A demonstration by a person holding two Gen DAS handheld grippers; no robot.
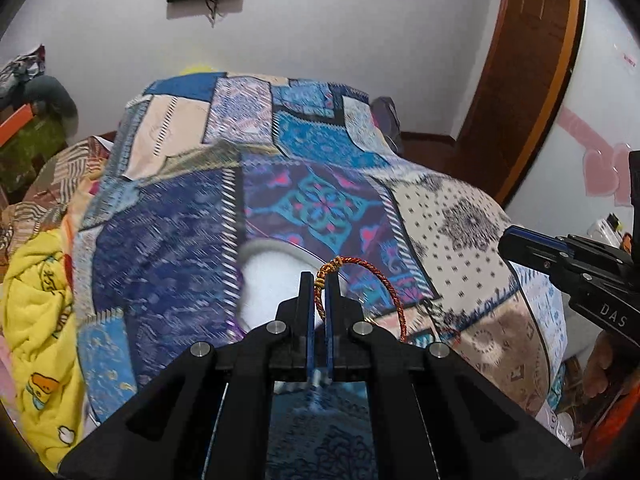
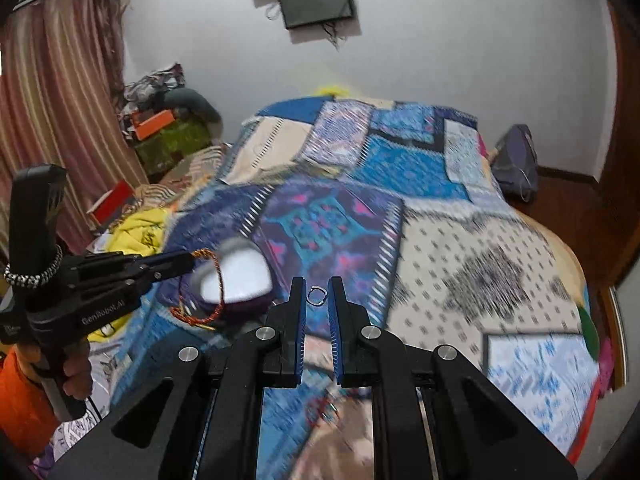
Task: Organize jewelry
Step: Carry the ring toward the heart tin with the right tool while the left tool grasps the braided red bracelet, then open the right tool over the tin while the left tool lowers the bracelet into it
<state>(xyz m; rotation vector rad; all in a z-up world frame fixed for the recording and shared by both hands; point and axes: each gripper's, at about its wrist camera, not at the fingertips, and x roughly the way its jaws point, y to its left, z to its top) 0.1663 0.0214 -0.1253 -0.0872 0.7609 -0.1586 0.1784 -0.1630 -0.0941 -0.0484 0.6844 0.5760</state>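
Bedroom scene: bed covered by a patchwork quilt (image 1: 320, 200) in blue, purple and cream panels, motion-blurred in both views. White wall behind it, with a dark framed screen (image 2: 318, 0) hanging at top centre of the right wrist view. Striped curtain (image 2: 52, 100) fills the upper left of that view; wooden door frame (image 1: 532, 80) sits at upper right of the left wrist view. Yellow printed blanket (image 1: 44, 300) is bunched at lower left of the left wrist view.

Left gripper (image 1: 319, 280): jaws nearly closed, pinching the knotted gold end of a red braided cord bracelet (image 1: 384, 280). The loop hangs off to the right and below the tips. In the right wrist view, the same bracelet (image 2: 212, 300) dangles from the left gripper at mid left, in front of a white round container (image 2: 236, 276) with a dark purple rim that rests on the quilt. Whether the cord touches the container, cannot tell.

Right gripper (image 2: 318, 294): jaws part open, narrow gap, with a small silver ring (image 2: 317, 295) sitting between the blue pads (image 2: 335, 320). Contact with both pads is not clear, so grip cannot be confirmed. In the left wrist view, the right gripper (image 1: 508, 240) enters from the right edge, jaw gap not visible.
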